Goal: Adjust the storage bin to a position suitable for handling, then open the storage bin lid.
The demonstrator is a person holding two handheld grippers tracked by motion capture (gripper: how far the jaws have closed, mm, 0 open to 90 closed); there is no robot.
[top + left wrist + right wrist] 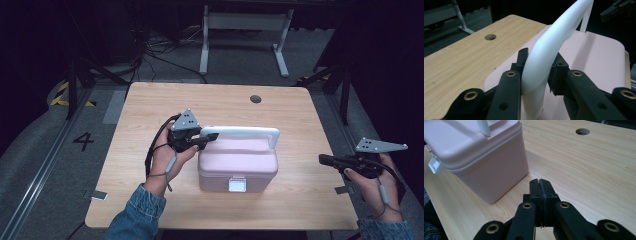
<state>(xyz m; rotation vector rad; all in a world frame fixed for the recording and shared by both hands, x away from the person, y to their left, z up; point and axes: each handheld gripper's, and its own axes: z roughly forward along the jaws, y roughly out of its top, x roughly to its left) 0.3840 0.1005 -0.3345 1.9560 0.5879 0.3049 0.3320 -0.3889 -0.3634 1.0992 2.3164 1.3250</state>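
Observation:
A pale pink box (238,167) with a white front latch (237,185) stands in the middle of the wooden table (150,110). Its white handle (245,132) is raised upright over the lid. My left gripper (212,136) is shut on the left end of that handle. In the left gripper view the black pads (557,72) press on both sides of the white handle (549,50). My right gripper (322,159) hovers right of the box, apart from it, jaws shut with nothing between them. In the right gripper view its closed tips (540,182) point toward the box's side wall (496,170).
A round cable hole (255,98) lies in the table's far right part. A white desk frame (245,35) and cables stand on the floor behind. The table's right edge (330,150) runs just under my right hand.

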